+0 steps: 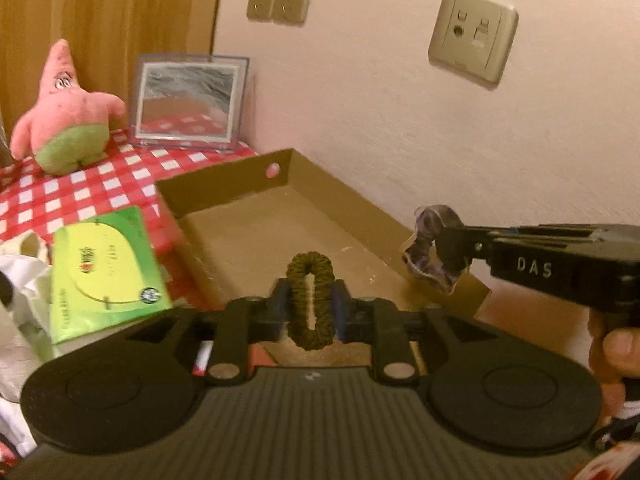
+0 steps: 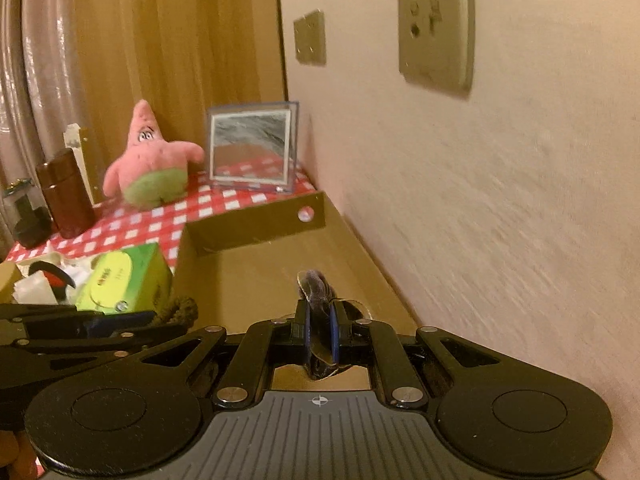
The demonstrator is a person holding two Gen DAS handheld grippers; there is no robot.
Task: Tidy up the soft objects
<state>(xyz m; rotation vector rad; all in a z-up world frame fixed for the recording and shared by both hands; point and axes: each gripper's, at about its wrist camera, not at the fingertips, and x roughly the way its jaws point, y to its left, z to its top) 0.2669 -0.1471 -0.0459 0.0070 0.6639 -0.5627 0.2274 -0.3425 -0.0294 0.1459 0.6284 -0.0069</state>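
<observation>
Left tongs [image 1: 311, 307]: jaws partly apart, an olive-green hair scrunchie [image 1: 311, 300] standing upright between the blue pads; the pads lie against its sides, though firm pressure cannot be confirmed. Right tongs [image 2: 320, 334]: jaws nearly together, clamped on a dark purple scrunchie [image 2: 316, 292] that sticks out above and below the pads. In the left wrist view the right tongs enter from the right, carried by a hand [image 1: 612, 350], with the purple scrunchie over the near right wall of the cardboard box [image 1: 352, 204]. Both scrunchies are held above this shallow open box, which sits against the wall. Left of the box lies a green tissue pack [image 1: 106, 272] on the red checked table [image 1: 80, 192]. Further back stand a pink star plush toy [image 1: 66, 120] and a small framed mirror [image 1: 188, 100].
</observation>
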